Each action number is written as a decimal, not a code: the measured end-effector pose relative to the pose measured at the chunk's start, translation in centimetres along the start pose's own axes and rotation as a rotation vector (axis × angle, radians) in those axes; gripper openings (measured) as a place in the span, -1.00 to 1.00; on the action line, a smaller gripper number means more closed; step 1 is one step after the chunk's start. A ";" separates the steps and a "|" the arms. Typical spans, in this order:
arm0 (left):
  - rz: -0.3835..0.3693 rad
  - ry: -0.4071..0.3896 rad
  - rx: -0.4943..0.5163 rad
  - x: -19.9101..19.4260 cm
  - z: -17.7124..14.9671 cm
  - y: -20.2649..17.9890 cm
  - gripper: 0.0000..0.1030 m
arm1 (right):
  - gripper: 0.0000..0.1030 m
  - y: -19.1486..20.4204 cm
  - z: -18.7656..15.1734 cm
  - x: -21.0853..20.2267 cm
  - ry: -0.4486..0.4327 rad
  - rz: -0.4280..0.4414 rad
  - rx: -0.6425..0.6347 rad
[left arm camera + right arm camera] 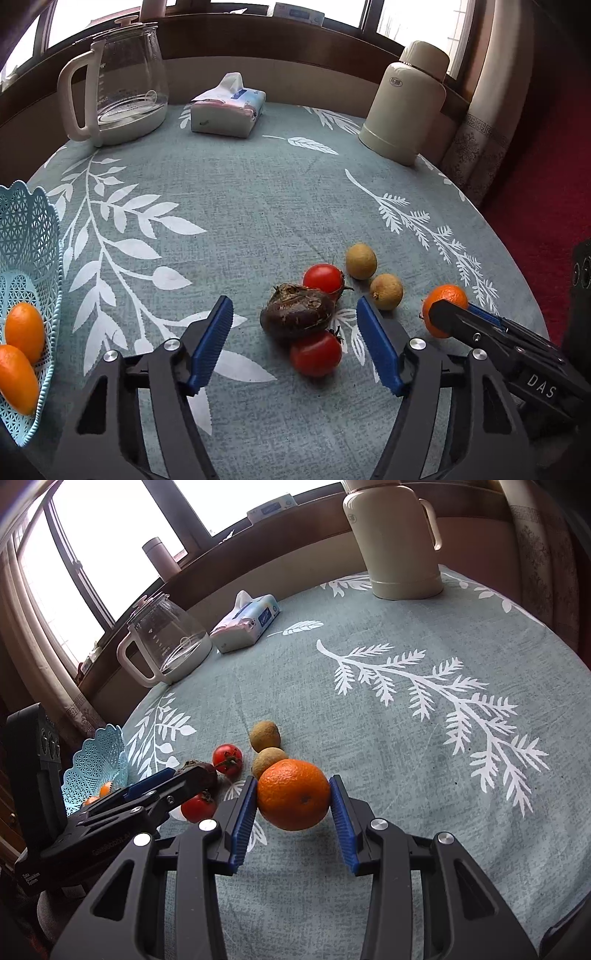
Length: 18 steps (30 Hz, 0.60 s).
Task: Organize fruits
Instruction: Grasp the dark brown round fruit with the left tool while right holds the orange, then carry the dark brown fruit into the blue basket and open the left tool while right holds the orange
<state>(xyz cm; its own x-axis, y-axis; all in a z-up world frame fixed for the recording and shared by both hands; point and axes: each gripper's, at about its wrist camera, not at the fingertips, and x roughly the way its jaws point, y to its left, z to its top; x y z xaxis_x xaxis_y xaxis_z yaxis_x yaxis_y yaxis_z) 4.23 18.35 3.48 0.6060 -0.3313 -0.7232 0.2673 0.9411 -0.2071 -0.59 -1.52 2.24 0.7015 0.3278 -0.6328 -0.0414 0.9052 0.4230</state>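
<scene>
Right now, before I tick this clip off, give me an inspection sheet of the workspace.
Surface: table under a grey-green leaf-print cloth.
Job's things: orange between the right fingers; two tomatoes, dark brown root-like piece, two small tan fruits loose; blue basket holding two orange fruits.
Clutter: glass kettle, tissue pack, cream flask.
Grippers: left gripper open above the pile; right gripper around the orange, contact unclear.
Cables: nothing seen.
Surroundings: windows, curtain, red floor.
</scene>
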 end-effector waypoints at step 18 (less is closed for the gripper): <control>-0.008 0.005 -0.027 0.8 -0.3 0.4 -0.12 | -0.22 0.1 -0.1 0.3 0.003 0.004 0.004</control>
<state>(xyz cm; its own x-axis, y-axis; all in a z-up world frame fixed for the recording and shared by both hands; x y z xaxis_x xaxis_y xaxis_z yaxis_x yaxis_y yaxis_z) 4.59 18.47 2.64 0.6005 -0.3381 -0.7246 0.2515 0.9401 -0.2303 -0.44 -1.32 1.99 0.6994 0.3319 -0.6330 -0.0413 0.9030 0.4277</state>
